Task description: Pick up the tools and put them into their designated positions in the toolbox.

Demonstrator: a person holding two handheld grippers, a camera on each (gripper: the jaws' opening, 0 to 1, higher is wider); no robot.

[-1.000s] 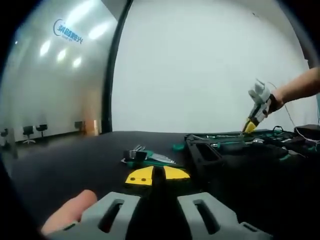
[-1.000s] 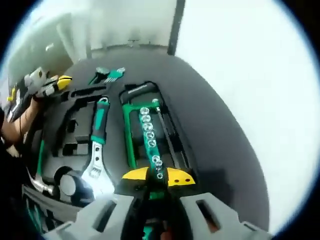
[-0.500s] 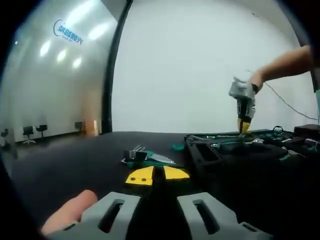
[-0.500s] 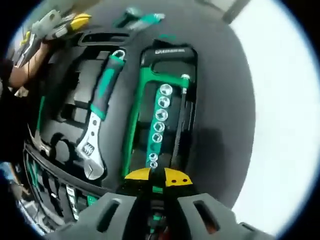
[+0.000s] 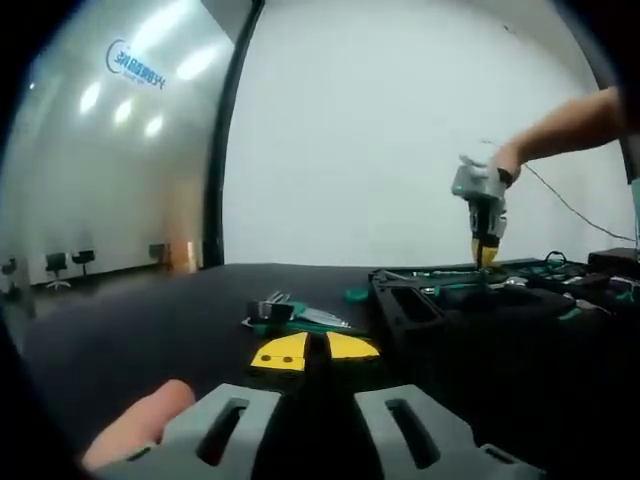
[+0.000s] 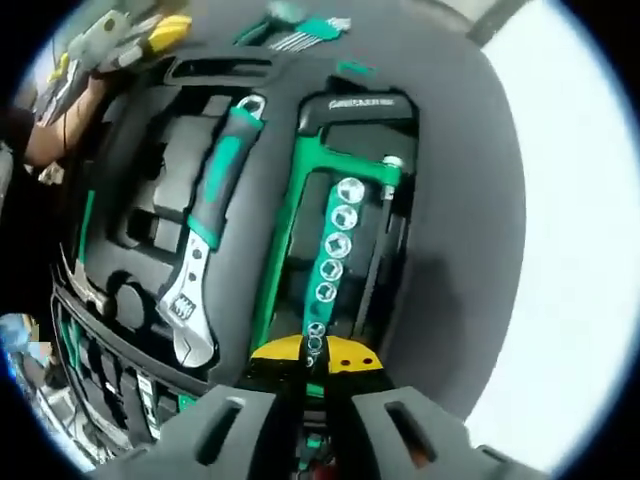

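Starting with the left gripper view, almost nothing is seen to have changed over the last second: the left gripper point(image 5: 315, 350) is kept low at the bottom centre, its fingers point(image 5: 280, 352) closed together on nothing, above the dark table point(image 5: 130, 310). A set of hex keys point(image 5: 295, 315) is left lying just beyond them, at centre, outside the toolbox point(image 5: 480, 300). At the right of the frame, the right gripper point(image 5: 486, 250) has been swung from a slant to point straight down over the toolbox.

In the right gripper view, the camera has been moved over the open toolbox point(image 6: 150, 130). A green socket rail point(image 6: 330, 260) is seen running down between the closed fingers point(image 6: 345, 355), apparently gripped at its near end over the hacksaw point(image 6: 300, 190) bay. An adjustable wrench point(image 6: 200, 260) is already seated at centre left. Seating of the rail is judged imminent; the hex keys point(image 6: 305, 30), at the top, remain to be stowed.
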